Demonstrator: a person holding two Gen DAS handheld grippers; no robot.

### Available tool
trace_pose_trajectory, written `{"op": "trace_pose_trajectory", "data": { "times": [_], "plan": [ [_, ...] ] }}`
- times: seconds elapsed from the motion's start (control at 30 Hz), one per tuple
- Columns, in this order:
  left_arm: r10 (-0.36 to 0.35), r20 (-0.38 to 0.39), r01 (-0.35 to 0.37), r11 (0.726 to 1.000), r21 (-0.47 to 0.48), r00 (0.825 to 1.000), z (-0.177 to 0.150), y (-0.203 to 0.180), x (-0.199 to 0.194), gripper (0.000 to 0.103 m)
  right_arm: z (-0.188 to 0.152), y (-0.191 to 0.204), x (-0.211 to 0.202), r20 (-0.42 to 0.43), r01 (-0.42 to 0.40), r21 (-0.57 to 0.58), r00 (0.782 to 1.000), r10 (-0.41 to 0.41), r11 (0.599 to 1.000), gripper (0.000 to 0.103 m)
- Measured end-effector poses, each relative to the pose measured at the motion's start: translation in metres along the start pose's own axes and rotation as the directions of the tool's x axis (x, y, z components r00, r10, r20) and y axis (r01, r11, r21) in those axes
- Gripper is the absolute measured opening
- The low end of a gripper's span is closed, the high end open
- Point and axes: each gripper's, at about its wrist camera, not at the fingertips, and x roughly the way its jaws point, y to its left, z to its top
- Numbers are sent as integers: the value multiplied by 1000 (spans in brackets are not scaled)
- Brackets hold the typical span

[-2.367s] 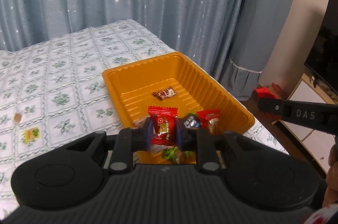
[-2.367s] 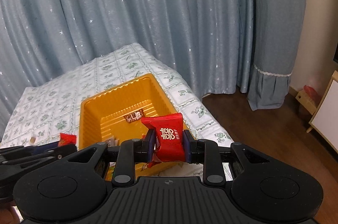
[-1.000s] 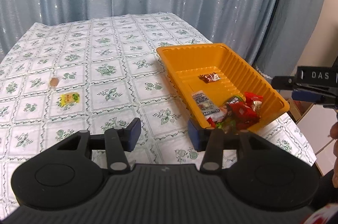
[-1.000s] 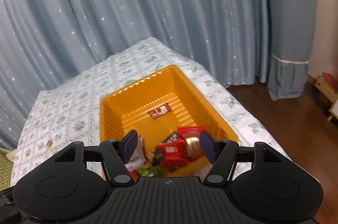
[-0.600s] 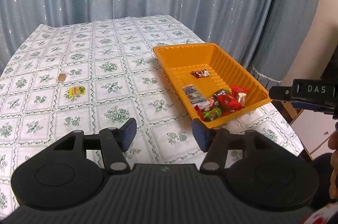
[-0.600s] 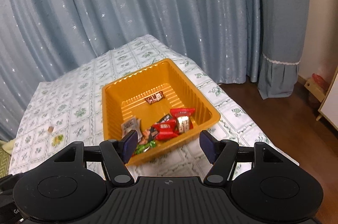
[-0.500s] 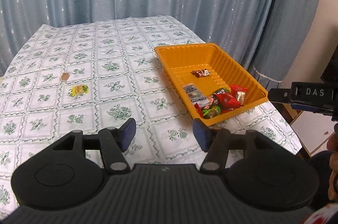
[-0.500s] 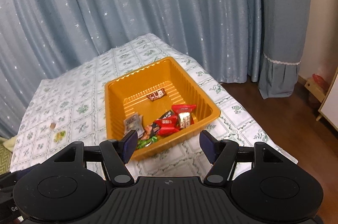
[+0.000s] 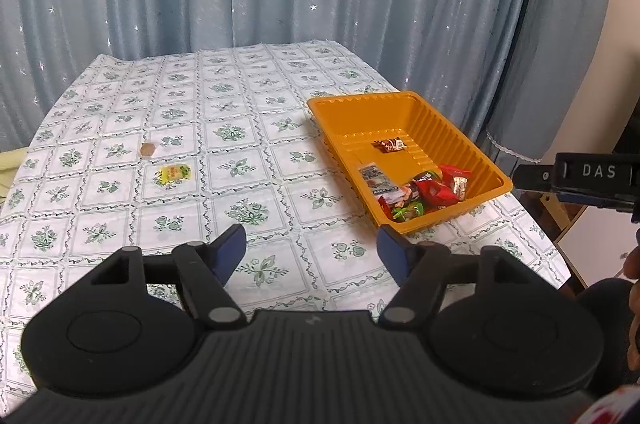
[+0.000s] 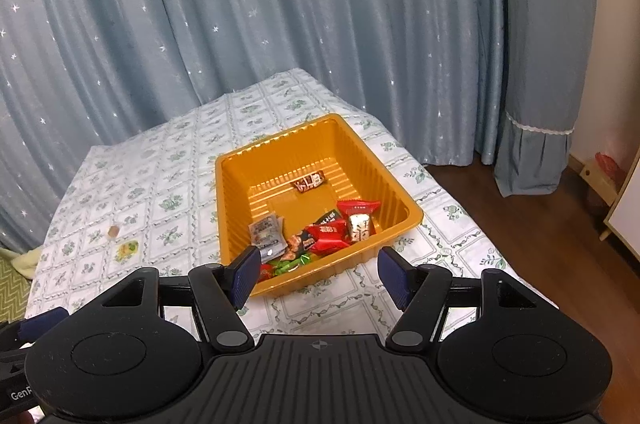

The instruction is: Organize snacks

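Orange tray [image 10: 404, 201] holds snack packets [image 10: 328, 230].

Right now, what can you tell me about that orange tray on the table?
The tray is a shallow orange rectangle that looks like thin glossy plastic, with ribbed walls, a ridged floor and a rolled rim. It sits flat on the tablecloth, near the table's edge on the curtain side. Wrapped snacks are piled at its near end, and one small brown bar lies alone farther back. Neither gripper touches it; both are open and empty.
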Motion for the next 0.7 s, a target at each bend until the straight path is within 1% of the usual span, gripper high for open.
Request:
{"op": "trace_pose_trajectory", "data": {
  "times": [0.43,0.7],
  "plan": [
    [11,18,-11,1000,-13,1000,3,7,-6,71,-1,11,0,-4,-8,-28,1000,8,1000,65],
    [41,24,-40,998,-44,999,4,27,-6,74,-5,25,9,-21,-29,-49,999,28,998,65]
  ]
}}
